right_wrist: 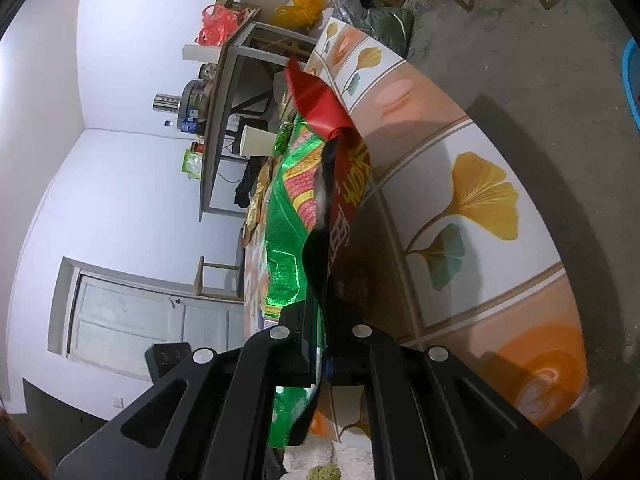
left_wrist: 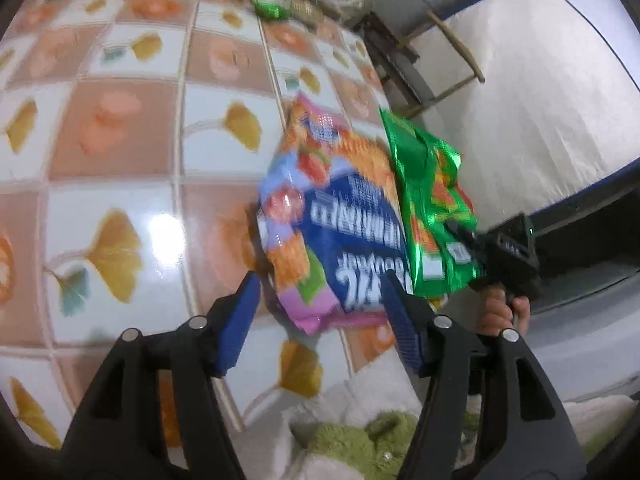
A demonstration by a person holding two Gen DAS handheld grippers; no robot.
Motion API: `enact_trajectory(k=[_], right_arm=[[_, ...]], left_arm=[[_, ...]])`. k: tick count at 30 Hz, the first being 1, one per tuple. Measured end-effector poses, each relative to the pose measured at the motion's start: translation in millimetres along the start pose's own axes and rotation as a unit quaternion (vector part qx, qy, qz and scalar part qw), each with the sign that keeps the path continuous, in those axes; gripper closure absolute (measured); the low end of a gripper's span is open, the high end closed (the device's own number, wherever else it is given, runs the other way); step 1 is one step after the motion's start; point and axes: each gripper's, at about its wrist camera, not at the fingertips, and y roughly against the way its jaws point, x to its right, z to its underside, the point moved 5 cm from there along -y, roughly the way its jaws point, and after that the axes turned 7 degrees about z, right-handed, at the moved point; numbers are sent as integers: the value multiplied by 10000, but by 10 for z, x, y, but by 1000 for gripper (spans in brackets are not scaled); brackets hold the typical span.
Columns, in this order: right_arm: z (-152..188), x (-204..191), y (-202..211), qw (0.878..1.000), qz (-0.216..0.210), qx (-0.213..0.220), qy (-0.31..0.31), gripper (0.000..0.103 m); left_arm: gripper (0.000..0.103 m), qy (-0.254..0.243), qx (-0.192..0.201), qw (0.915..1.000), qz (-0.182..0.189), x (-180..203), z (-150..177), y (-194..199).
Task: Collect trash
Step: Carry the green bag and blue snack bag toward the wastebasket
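My left gripper hangs open above the ginkgo-patterned table. Its blue pads flank the near end of a pink, blue and orange snack bag lying at the table's right edge; I see no pad pressing on it. To the right, a hand holds my right gripper, shut on a green foil bag. In the right wrist view the right gripper clamps that green bag together with a red wrapper, both hanging beside the table.
More wrappers lie blurred at the table's far end. A white mattress and wooden frame stand past the right edge. A green and white plush thing sits below my left gripper. A cluttered side table and door lie beyond.
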Motion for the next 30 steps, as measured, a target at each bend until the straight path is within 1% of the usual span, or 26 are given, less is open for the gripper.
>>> enact_trajectory(k=[1,5,7,9,12,14,17,21,23,26,28,30], right_arm=[[0,1,-3,10000,9,-9,11,100],[3,2,-28,10000,35,-29,51,100],[12,9,-45,10000,19,-42,49,100],[20,23,-54,10000,36,-52,43,100],[14,30,-58,9999,71,-61,53,100],[8,41,-57,9999,92,-69,57,100],[1,45,-71,9999,112,-91,57,100],[14,40,-105,9998,152,-123,75,100],[23,34,-123,9997,190,-129,93,100],[22,28,-141,9996,211,-139,90,100],[16,21,-143,9996,220,-145,98,100],[13,13,-150,9996,231,-153,112,100]], left_arm=[[39,53,56,10000,-17,-20,-28,40],[39,376,285,9989,-18,-186,-356,-21],[39,519,238,9983,110,-243,-450,-95],[40,768,160,9969,99,-333,-525,-185],[41,830,32,9965,58,-353,-572,-307],[41,876,-120,9958,227,-332,-563,-374],[41,948,-236,9941,462,-313,-513,-407],[41,1065,-249,9918,668,-337,-444,-379],[41,1159,-237,9895,828,-346,-421,-370],[41,1337,-219,9829,1243,-352,-392,-361],[41,1474,-214,9758,1601,-351,-369,-360],[41,1507,-237,9695,1917,-328,-341,-371]])
